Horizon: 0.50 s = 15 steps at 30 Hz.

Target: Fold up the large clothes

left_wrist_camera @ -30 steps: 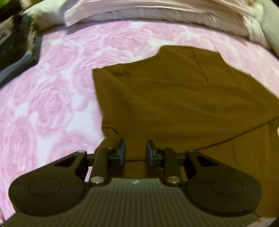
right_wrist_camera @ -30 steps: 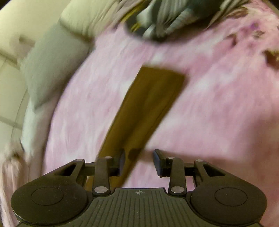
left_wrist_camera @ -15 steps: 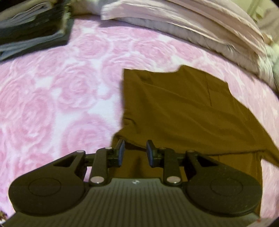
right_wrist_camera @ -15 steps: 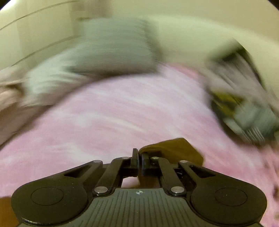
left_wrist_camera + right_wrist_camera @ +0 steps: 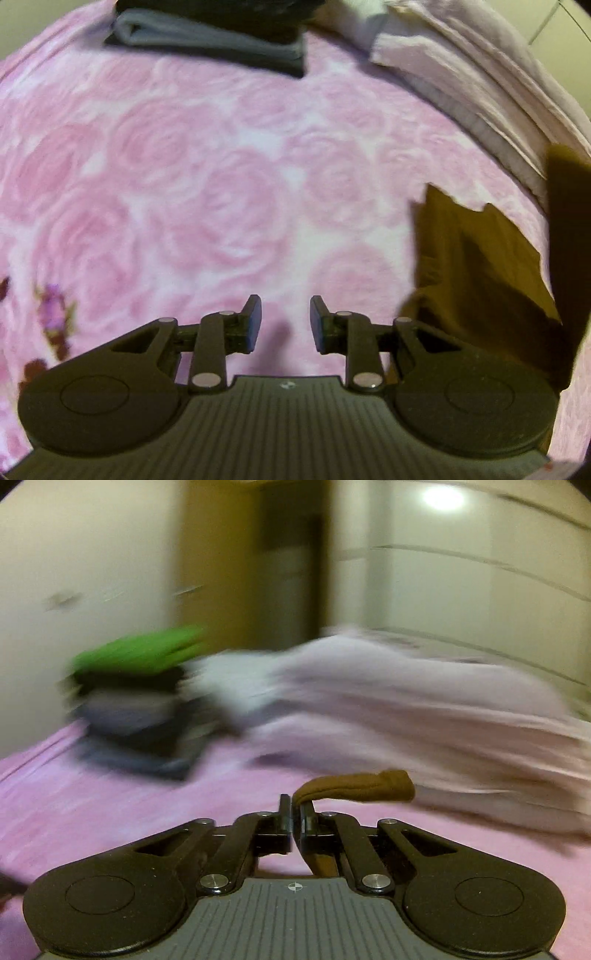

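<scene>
The brown garment (image 5: 476,266) is lying on the pink rose-patterned bedspread (image 5: 207,192) at about three o'clock in the left wrist view, with one part of it rising up the right edge of the frame as though lifted. Judging by that, the fold is only partway done: an edge is being carried over, but nothing shows a finished, squared-off bundle, and the flattening and any further folds are probably still waiting. At twelve o'clock a pile of already folded clothes (image 5: 218,44) is sitting at the head of the bed, and at about one to two o'clock a pale bedding roll (image 5: 476,77) is running along the edge; these suggest other pieces are done.

The left gripper (image 5: 285,325) is hovering over bare bedspread with its jaws spread well apart, holding nothing and touching nothing; the garment is lying just beside it, off toward three o'clock.

The right gripper (image 5: 293,814) is pressing its jaws together on a rolled edge of the brown garment (image 5: 354,786), which is poking out above the fingertips and drooping toward two o'clock. That view is badly blurred, so the gripper is likely moving fast; a stack topped with green cloth (image 5: 140,653) is showing at ten o'clock, and how much fabric is hanging below the pinch cannot be told.
</scene>
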Each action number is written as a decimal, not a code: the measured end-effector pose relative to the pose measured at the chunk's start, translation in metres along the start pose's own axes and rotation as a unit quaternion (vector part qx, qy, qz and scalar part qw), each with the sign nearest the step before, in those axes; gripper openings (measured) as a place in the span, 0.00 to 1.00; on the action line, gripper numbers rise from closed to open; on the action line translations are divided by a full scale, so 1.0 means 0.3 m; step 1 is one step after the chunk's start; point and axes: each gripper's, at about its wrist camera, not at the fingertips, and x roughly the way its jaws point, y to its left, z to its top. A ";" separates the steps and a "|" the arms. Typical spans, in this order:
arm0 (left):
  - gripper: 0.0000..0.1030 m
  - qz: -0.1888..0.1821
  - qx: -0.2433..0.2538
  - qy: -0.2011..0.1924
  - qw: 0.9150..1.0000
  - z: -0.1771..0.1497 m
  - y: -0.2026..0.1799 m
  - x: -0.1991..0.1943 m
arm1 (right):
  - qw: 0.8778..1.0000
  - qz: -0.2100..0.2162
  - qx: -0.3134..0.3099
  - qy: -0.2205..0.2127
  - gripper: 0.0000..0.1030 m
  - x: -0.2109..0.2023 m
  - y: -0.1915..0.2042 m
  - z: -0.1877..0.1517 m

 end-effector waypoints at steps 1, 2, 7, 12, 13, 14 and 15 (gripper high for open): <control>0.22 0.001 -0.003 0.007 1.000 -0.005 0.021 0.011 | 0.999 0.026 -0.026 0.037 0.01 0.054 0.082 -0.025; 0.22 -0.002 -0.007 0.017 1.000 -0.013 0.040 0.026 | 0.993 0.037 -0.056 0.094 0.09 0.115 0.162 -0.066; 0.30 -0.041 -0.005 0.029 0.999 -0.053 0.047 0.053 | 0.972 0.074 -0.055 0.215 0.35 0.182 0.224 -0.261; 0.37 -0.138 -0.058 0.051 0.987 -0.037 -0.002 0.089 | 0.967 -0.009 0.015 0.253 0.39 0.038 0.033 -0.343; 0.41 -0.162 -0.078 0.052 0.982 -0.031 -0.016 0.102 | 0.964 -0.036 0.027 0.263 0.39 0.018 -0.029 -0.359; 0.45 -0.178 -0.099 0.054 0.978 -0.025 -0.028 0.119 | 0.958 -0.066 0.046 0.275 0.39 -0.001 -0.093 -0.379; 0.49 -0.187 -0.119 0.056 0.974 -0.022 -0.037 0.138 | 0.951 -0.094 0.069 0.287 0.39 -0.025 -0.158 -0.397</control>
